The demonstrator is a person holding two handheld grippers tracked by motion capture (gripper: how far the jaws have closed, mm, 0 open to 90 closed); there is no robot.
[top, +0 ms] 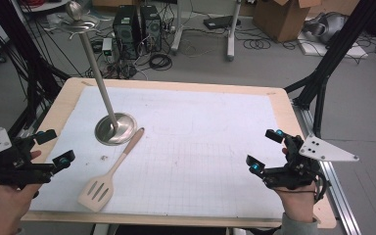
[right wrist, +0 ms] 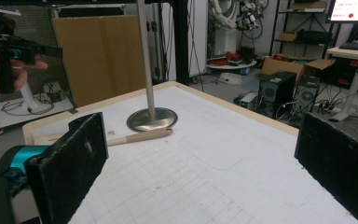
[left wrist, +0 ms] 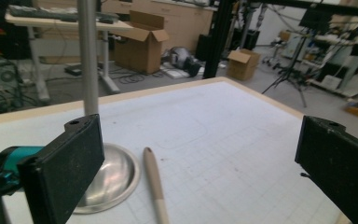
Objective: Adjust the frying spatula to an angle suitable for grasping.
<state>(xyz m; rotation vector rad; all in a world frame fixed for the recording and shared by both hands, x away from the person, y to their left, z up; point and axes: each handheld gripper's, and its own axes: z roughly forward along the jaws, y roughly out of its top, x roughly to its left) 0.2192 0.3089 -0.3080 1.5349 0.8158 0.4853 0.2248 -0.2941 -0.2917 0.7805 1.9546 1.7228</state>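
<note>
Your left gripper hangs over the worktop's left edge, near the front-left corner, with its black jaws spread wide and nothing between them. In the left gripper view the same gripper looks across the white gridded mat with only open space between its jaws, touching nothing.

Your right gripper sits near the right edge, toward the front-right corner, and its jaws are just as wide apart and empty. In the right gripper view that gripper frames bare mat, clear of every object.

The pale wooden slotted spatula lies flat on the mat in the front-left part of the worktop, blade toward the front edge and handle angled back and to the right. Its handle tip rests just beside the round base of the tall brushed-metal pole stand, which stands upright toward the left side; whether the two touch cannot be told. The spatula handle lies close ahead of your left gripper, while it sits well apart from your right one.
</note>
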